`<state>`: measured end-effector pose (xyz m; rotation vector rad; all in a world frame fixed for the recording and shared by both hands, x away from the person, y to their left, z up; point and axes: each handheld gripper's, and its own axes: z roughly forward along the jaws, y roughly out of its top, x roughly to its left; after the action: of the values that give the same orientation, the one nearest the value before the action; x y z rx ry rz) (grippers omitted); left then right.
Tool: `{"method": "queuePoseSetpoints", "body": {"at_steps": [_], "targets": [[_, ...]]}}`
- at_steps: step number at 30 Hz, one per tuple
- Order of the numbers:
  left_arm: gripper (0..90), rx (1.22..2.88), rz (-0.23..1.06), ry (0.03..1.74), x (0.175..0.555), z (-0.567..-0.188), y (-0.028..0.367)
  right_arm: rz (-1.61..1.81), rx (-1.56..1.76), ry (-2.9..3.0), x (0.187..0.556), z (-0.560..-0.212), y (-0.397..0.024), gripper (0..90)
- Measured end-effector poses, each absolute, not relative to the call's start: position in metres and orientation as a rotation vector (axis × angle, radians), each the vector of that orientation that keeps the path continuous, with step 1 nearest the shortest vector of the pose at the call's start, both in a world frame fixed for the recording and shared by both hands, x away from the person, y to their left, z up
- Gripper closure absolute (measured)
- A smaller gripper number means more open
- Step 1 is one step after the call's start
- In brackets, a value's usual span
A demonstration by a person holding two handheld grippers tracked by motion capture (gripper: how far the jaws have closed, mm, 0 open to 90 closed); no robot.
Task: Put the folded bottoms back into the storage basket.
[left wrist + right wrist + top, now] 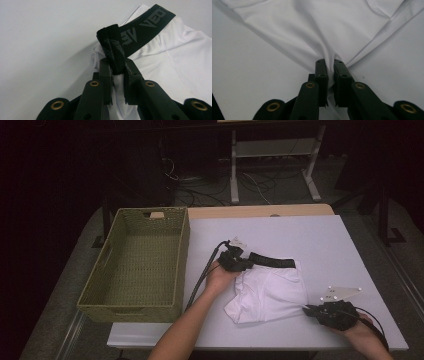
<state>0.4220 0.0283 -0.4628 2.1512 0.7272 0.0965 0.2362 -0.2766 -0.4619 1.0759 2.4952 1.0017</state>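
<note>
You have the white underwear (270, 292) pinched at two ends, so by my reading this is the grasp step of folding or lifting it, with both holds in place. The left gripper (117, 68) is clamped on the bunched black waistband (143, 27), which stands up between its jaws; the rest of the band runs off beyond and to the right of them. The right gripper (330, 67) has its jaws together on a gathered corner of the white fabric, which fans out ahead of it in tight creases.

The garment lies crumpled on the white table (320, 240), between your two grippers. Next you probably need to raise both ends together, keeping the cloth taut. The woven basket (107, 292) sits beyond your left gripper's outer side, well apart.
</note>
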Motion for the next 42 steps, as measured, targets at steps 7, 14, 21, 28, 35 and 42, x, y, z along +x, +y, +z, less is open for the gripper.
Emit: {"method": "queuePoseSetpoints", "body": {"at_steps": [7, 14, 21, 28, 35, 42], "targets": [[80.3, 2.132, 0.082, 0.73, 0.422, -0.46, 0.029, 1.017, 1.078, 2.513, 0.239, -0.46, -0.277, 83.6], [80.6, 2.082, 0.055, 0.709, 0.418, -0.444, 0.031, 1.118, 1.048, 2.488, 0.246, -0.444, -0.273, 83.6], [80.9, 2.055, 0.042, 0.664, 0.411, -0.421, 0.032, 1.188, 0.982, 2.463, 0.255, -0.424, -0.262, 83.7], [81.0, 2.054, 0.036, 0.647, 0.407, -0.402, 0.033, 1.236, 0.925, 2.421, 0.266, -0.404, -0.25, 83.7], [81.0, 2.047, 0.053, 0.648, 0.404, -0.376, 0.04, 1.292, 0.853, 2.395, 0.281, -0.38, -0.233, 83.8], [81.0, 2.053, 0.101, 0.665, 0.401, -0.348, 0.049, 1.343, 0.794, 2.377, 0.295, -0.36, -0.217, 83.7]]}}
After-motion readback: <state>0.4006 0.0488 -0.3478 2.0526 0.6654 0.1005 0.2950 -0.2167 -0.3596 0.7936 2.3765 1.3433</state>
